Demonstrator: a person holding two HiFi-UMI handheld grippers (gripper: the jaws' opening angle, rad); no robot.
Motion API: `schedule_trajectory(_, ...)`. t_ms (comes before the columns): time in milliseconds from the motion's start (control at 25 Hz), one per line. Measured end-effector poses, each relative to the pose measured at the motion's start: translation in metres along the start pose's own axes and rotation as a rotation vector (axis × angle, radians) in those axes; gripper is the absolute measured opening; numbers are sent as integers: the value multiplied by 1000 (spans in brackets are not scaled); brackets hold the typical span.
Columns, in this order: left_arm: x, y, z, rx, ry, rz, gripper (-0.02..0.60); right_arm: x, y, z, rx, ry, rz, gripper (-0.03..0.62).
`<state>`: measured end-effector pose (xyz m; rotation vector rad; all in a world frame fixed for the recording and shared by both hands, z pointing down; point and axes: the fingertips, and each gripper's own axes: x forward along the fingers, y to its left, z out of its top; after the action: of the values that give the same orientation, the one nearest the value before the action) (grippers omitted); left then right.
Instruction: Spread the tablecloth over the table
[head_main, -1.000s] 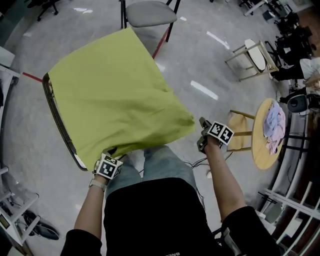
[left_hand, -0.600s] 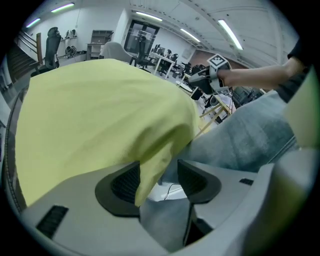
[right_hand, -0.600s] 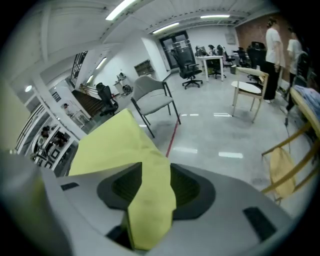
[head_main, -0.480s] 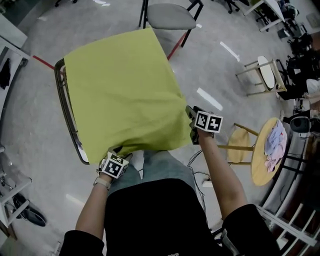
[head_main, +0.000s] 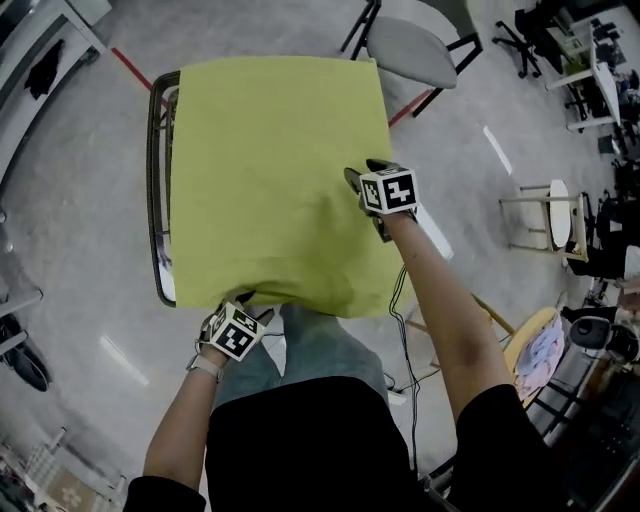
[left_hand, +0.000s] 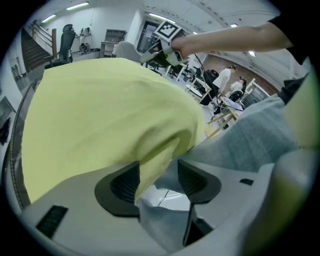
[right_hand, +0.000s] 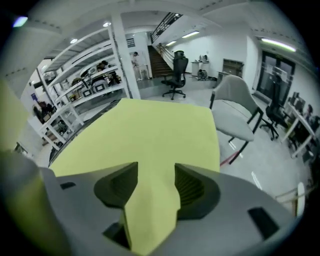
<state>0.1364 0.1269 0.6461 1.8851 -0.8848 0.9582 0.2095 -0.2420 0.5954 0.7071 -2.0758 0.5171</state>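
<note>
Yellow-green tablecloth covers most of the desk, its near edge draped off the desk's near side. The left claw, at the desk's near left corner, stands apart with a cloth fold hanging loose between its pads, probably ready to tug that corner. The right claw, over the desk's right side, is opening with cloth between its jaws, likely to lay that edge flat.

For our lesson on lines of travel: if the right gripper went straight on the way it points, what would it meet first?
The yellow-green tablecloth, probably almost at once: it shows, not pinched, between the opening jaws of the right gripper.
</note>
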Motion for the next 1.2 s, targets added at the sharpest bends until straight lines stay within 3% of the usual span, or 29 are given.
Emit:
schedule_trajectory(200,3,4,1,-79,-51,35,244,55,9,70,-218,24,14,222)
schedule_trajectory(440,-2,2,6,-197,-92,29,244,112,27,97,-358,95,82,224)
schedule_trajectory(600,-20,10,22,-222,-167,34,244,129,36,102,-390,98,97,224)
schedule_trajectory(760,-30,43,28,-249,-226,142,244,136,44,102,-383,89,140,212)
schedule_trajectory(960,-30,86,13,-337,-214,236,243,130,44,95,-383,81,151,206)
schedule_trajectory(1000,-30,89,13,-342,-213,244,211,129,41,94,-381,81,151,204)
schedule_trajectory(1200,-21,75,20,-327,-203,221,206,120,22,83,-366,93,146,204)
